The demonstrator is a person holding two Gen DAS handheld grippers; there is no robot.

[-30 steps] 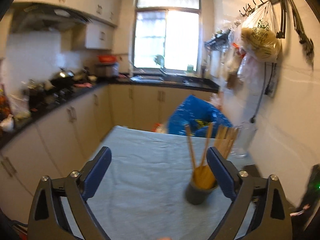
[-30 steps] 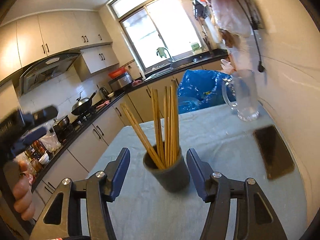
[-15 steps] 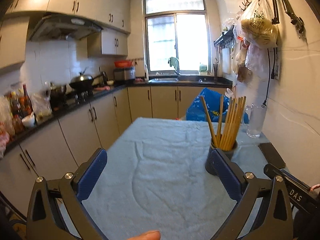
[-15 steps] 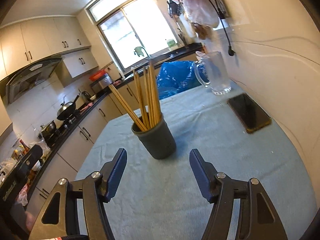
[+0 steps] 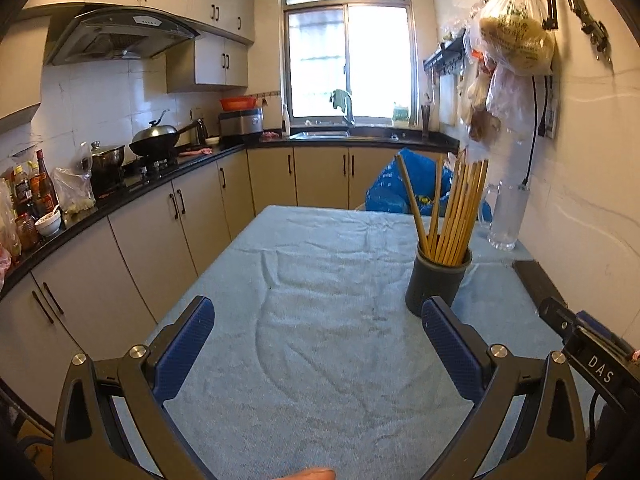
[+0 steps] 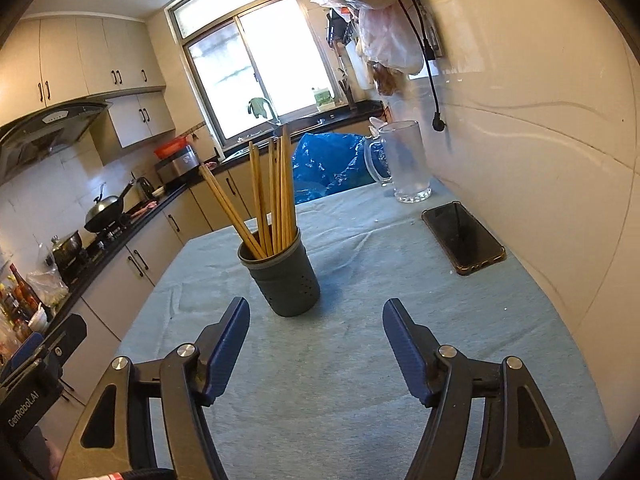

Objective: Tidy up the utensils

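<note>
Beside chopstick holder point(image 6: 285, 278), "GenRobot.AI" left hand-held gripper point(image 5: 318, 330) spread, "DAS" right hand-held gripper point(image 6: 316, 328) widening, empty

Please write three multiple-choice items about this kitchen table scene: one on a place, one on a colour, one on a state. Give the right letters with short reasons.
1. Where does the phone lie?
A. On the cloth near the wall
B. Inside the holder
C. On the stove

2. What colour is the chopstick holder?
A. Red
B. Dark grey
C. White

3. How is the right gripper?
A. Shut on the holder
B. Holding a chopstick
C. Open and empty

Answers: 1 A, it lies flat on the tablecloth beside the wall. 2 B, its perforated wall is dark grey. 3 C, the jaws stand apart with only cloth between them.
</note>
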